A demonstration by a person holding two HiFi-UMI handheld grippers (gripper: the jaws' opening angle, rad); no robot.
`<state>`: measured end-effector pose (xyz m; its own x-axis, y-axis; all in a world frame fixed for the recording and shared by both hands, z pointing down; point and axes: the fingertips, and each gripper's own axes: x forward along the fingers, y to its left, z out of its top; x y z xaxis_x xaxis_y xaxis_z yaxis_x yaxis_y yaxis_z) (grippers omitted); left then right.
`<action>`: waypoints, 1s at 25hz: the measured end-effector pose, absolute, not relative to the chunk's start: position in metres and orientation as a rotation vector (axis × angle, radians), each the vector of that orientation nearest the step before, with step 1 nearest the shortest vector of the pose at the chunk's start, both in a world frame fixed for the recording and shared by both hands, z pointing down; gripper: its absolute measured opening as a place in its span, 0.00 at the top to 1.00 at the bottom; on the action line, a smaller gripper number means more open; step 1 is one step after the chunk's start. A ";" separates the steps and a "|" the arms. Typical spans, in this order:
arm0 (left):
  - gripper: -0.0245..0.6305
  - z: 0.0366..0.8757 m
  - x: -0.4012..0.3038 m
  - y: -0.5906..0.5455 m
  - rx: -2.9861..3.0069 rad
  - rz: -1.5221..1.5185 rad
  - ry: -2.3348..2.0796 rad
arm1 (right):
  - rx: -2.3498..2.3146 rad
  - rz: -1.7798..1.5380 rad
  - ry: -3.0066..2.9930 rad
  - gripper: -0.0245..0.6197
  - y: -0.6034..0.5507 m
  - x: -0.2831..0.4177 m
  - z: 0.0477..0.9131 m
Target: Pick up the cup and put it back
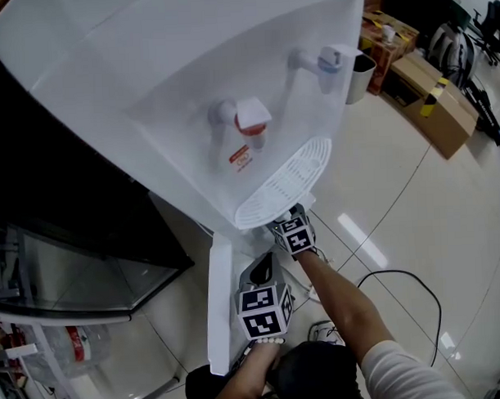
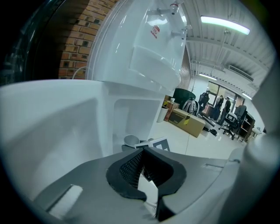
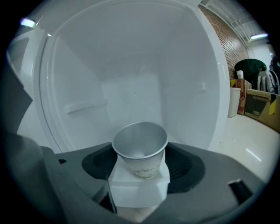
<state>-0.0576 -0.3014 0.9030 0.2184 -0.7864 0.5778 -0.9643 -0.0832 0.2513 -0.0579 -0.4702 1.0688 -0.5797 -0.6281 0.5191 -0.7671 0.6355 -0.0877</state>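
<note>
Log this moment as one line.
right gripper: jaws wide around upright cup on white block, contact unclear | left gripper: jaws close together, empty, by water dispenser

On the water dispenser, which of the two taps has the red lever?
The tap at left in the head view, above the red label; the other tap has a blue lever.

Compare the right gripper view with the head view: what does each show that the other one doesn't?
Only the right gripper view: the paper cup, upright between the spread jaws of the right gripper. Only the head view: on the water dispenser, the red tap, the blue tap and the drip tray. Both: the dispenser's white body and the cardboard box on the floor.
</note>
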 end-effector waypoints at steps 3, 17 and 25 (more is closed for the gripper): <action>0.96 0.904 -0.060 -0.300 1.906 0.395 -1.619 | 1.098 0.431 -2.409 0.42 -0.470 -0.056 1.068; 0.96 0.896 -0.067 -0.297 1.873 0.363 -1.635 | 1.167 0.494 -2.414 0.43 -0.445 -0.031 1.035; 0.96 0.857 -0.053 -0.268 1.911 0.429 -1.557 | 1.177 0.565 -2.338 0.43 -0.386 0.002 0.975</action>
